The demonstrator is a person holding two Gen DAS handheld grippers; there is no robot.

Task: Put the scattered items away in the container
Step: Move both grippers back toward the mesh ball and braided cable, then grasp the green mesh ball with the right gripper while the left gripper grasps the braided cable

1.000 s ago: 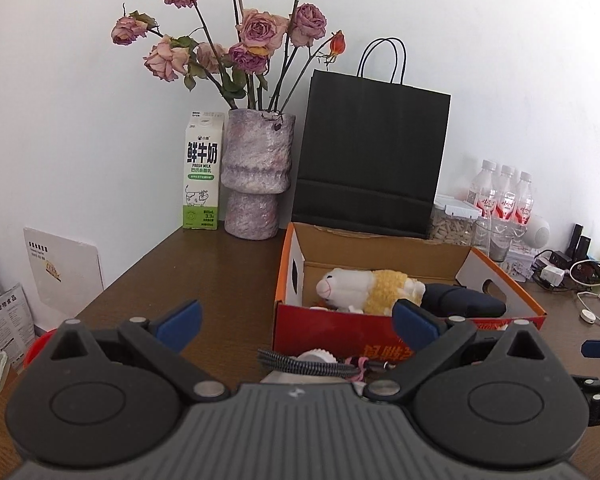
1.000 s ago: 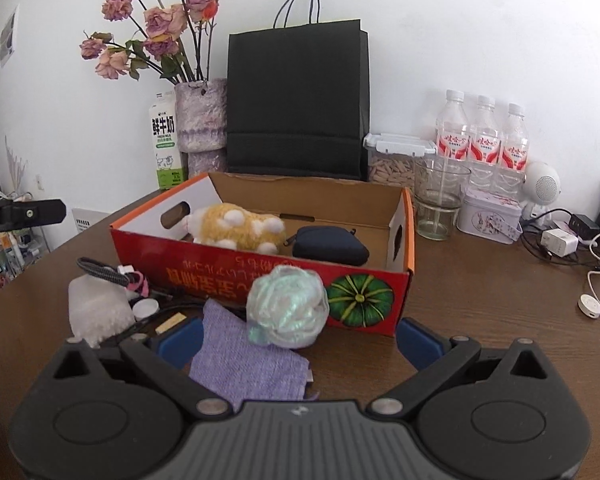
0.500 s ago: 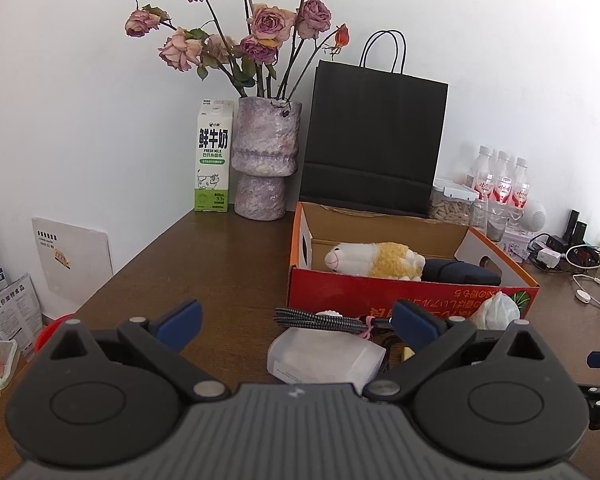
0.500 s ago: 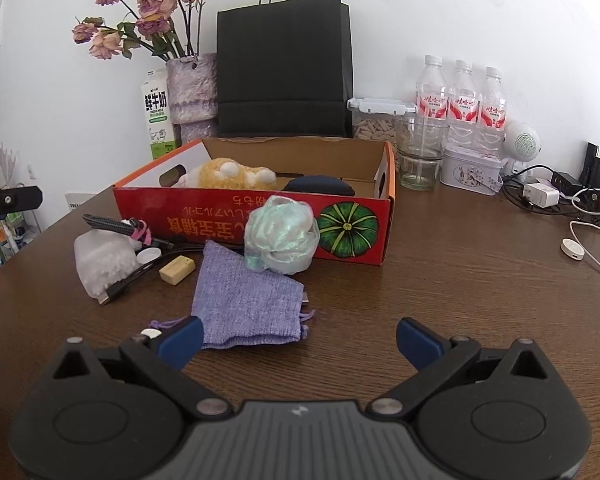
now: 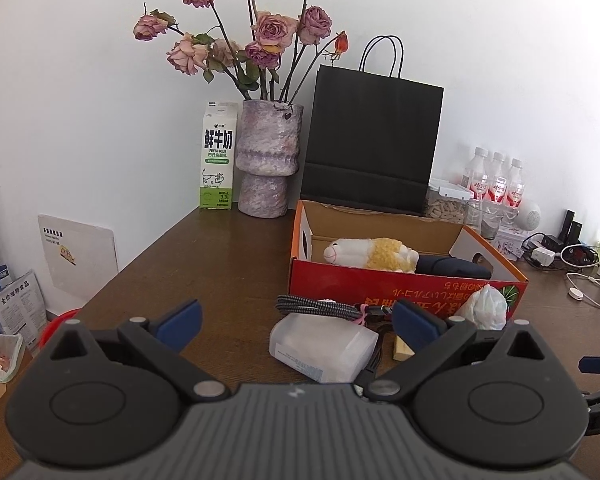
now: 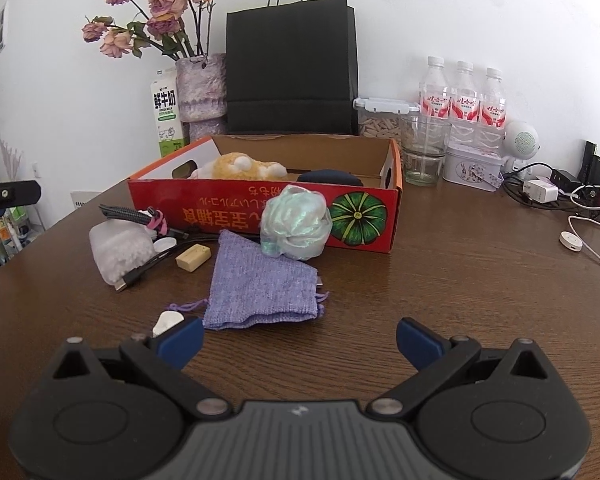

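Observation:
A red cardboard box (image 6: 364,204) (image 5: 380,280) holds a plush sheep (image 5: 370,254) and a dark pouch (image 5: 452,267). In front of it lie a purple knit pouch (image 6: 262,286), a crumpled pale bag (image 6: 296,222), a translucent packet (image 6: 116,246) (image 5: 324,346), a braided cable (image 6: 130,213) (image 5: 320,306), a tan block (image 6: 193,257) and a small white item (image 6: 167,322). My right gripper (image 6: 298,342) is open, just short of the purple pouch. My left gripper (image 5: 296,320) is open, and the packet shows between its fingers.
Behind the box stand a black paper bag (image 6: 292,68), a vase of dried roses (image 5: 270,164) and a milk carton (image 5: 218,160). Water bottles (image 6: 464,98), a glass (image 6: 424,148), a tin (image 6: 474,168) and chargers with cables (image 6: 572,196) crowd the right.
Both grippers have pulled back from the box and risen. More of the table and the scattered items shows in front of each. Both stay open.

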